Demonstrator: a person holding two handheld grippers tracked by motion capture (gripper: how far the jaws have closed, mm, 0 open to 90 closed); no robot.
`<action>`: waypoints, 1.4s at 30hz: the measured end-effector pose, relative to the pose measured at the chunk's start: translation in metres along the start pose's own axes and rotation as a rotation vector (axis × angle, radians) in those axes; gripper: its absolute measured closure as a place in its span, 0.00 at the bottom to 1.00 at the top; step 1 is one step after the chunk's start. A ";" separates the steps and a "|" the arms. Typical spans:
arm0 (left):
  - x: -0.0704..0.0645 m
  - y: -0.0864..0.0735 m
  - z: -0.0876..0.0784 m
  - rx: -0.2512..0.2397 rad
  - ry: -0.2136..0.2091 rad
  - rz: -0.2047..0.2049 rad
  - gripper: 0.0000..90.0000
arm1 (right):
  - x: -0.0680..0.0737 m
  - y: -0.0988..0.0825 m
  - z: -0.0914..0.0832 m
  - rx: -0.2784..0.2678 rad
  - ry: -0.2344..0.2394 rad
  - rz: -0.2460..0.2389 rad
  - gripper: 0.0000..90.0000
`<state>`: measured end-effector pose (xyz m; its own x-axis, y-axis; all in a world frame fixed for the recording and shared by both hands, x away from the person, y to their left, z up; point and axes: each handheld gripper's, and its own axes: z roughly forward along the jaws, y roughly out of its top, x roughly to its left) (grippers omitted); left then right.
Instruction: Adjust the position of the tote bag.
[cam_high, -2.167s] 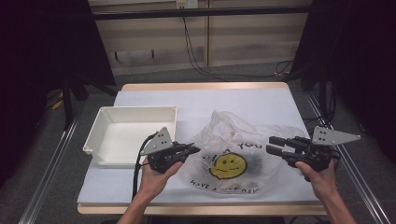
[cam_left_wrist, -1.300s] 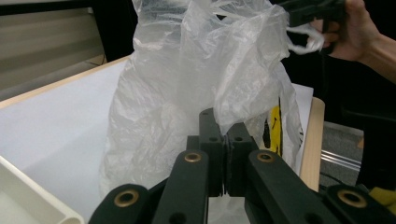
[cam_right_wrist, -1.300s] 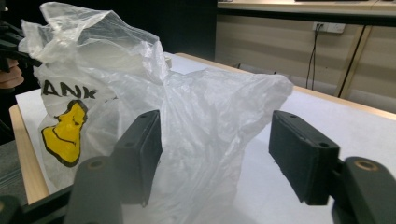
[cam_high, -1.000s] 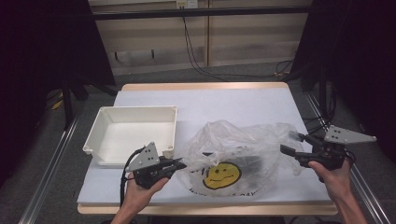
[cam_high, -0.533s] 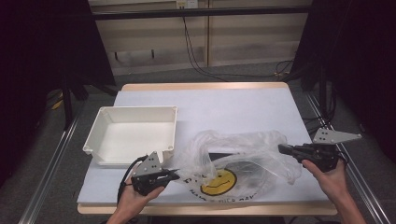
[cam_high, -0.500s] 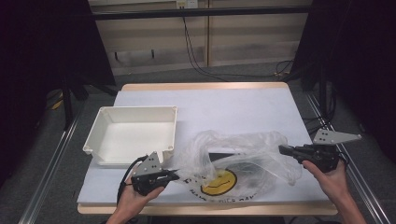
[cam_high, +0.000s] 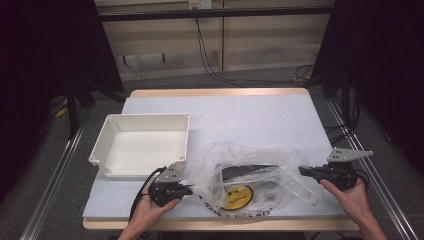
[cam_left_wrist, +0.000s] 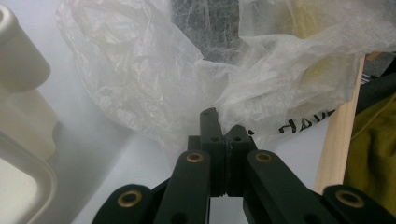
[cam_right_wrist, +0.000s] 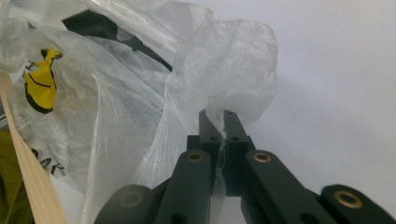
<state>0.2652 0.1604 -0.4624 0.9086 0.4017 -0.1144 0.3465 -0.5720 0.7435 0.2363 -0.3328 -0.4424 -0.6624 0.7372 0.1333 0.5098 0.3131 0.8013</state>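
Here, a see-through plastic bag with a yellow smiley face lies puffed up near the front edge of the white tabletop. The left gripper pinches the bag's left side, its jaws squeezed together on the thin plastic. The right gripper pinches the bag's right side the same way, with a bit of plastic caught between its closed jaws. Something dark lies inside the bag. A white tray sits just left of the bag.
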 end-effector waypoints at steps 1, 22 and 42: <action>0.001 0.000 0.001 0.000 -0.001 -0.008 1.00 | 0.000 -0.002 0.002 0.014 0.007 0.003 1.00; -0.003 0.000 0.019 0.095 0.018 0.045 1.00 | 0.006 -0.023 0.034 0.173 0.021 -0.039 1.00; -0.004 -0.006 -0.007 -0.046 0.024 0.003 0.65 | 0.006 -0.016 0.004 -0.038 0.017 0.000 0.63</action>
<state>0.2583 0.1673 -0.4621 0.9038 0.4169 -0.0968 0.3319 -0.5401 0.7734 0.2265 -0.3313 -0.4568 -0.6718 0.7269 0.1425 0.4887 0.2904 0.8227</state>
